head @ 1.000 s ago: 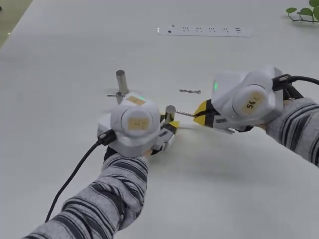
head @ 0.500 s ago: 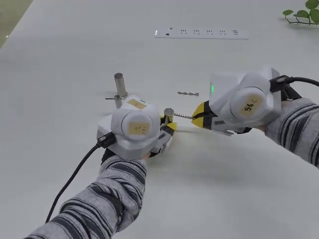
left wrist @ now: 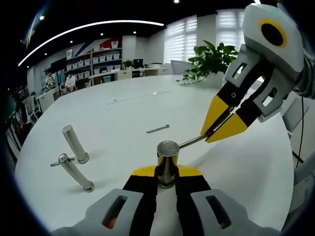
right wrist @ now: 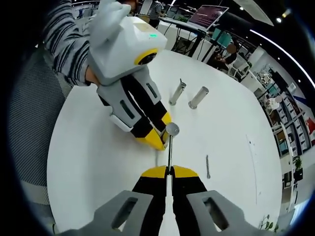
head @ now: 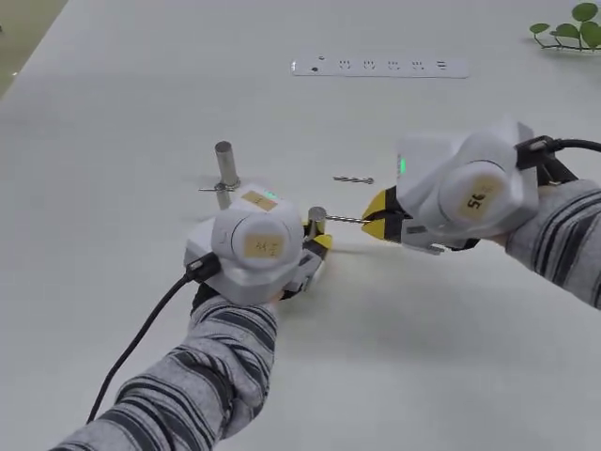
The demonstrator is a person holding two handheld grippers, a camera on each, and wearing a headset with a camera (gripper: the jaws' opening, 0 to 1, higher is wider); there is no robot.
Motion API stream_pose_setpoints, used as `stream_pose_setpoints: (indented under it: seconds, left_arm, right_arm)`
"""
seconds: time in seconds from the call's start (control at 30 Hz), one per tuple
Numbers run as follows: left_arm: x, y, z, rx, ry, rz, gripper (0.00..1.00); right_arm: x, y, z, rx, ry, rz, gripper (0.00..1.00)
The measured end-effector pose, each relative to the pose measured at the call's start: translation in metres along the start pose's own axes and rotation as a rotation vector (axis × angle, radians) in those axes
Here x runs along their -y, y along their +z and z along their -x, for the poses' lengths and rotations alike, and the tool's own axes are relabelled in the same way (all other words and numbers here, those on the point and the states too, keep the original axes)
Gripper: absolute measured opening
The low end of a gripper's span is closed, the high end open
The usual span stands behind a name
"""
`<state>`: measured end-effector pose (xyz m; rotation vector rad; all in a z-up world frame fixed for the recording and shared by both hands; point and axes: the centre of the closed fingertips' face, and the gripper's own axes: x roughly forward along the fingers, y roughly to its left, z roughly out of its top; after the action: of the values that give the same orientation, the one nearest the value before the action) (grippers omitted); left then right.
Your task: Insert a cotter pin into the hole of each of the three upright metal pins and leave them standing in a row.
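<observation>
My left gripper (left wrist: 167, 173) (head: 317, 237) is shut on an upright metal pin (left wrist: 167, 161) (head: 316, 220) (right wrist: 172, 129) at mid table. My right gripper (right wrist: 170, 170) (head: 378, 221) is shut on a thin cotter pin (right wrist: 170, 150) (left wrist: 192, 141) (head: 346, 219), whose tip touches the held pin just under its head. Behind the left gripper stand two more metal pins: a plain one (head: 225, 163) (left wrist: 75, 142) (right wrist: 198, 97) and one with a cotter pin through it (head: 223, 190) (left wrist: 75, 170) (right wrist: 177, 92). A loose cotter pin (head: 353, 178) (left wrist: 157, 129) (right wrist: 207, 166) lies flat on the table.
The white table (head: 141, 85) is bare on the left and in front. A white power strip (head: 380, 67) lies at the far edge, a potted plant (head: 568, 23) at the far right corner. Black cables trail from both grippers.
The right gripper has kept the cotter pin's tip against the held metal pin, edging slightly toward it. The left gripper and the other pins have not moved; the head camera shifted a little.
</observation>
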<state>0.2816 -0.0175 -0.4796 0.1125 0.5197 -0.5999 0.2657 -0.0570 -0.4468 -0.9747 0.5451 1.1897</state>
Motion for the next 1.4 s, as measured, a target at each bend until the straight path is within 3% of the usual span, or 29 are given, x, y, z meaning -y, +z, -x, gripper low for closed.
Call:
stream_pose_setpoints:
  seconds: [0.2,0.57,0.9,1.1,1.4]
  left_arm:
    - [0.0,0.0,0.0,0.001,0.001,0.001,0.09]
    - [0.0,0.0,-0.001,0.001,0.006,-0.002,0.09]
    - [0.0,0.0,-0.001,0.004,0.014,0.002,0.09]
    - [0.0,0.0,-0.001,0.006,0.053,0.003,0.09]
    - [-0.001,0.0,-0.001,0.008,0.066,0.011,0.09]
  right_arm:
    - [-0.002,-0.003,-0.005,0.031,0.021,-0.072,0.0]
    - [-0.001,0.01,-0.006,0.044,0.02,-0.043,0.0]
    - [0.0,0.011,-0.009,0.05,0.019,-0.039,0.0]
    - [0.002,0.013,-0.013,0.067,0.029,-0.074,0.0]
    - [0.001,0.02,-0.016,0.076,0.028,-0.046,0.0]
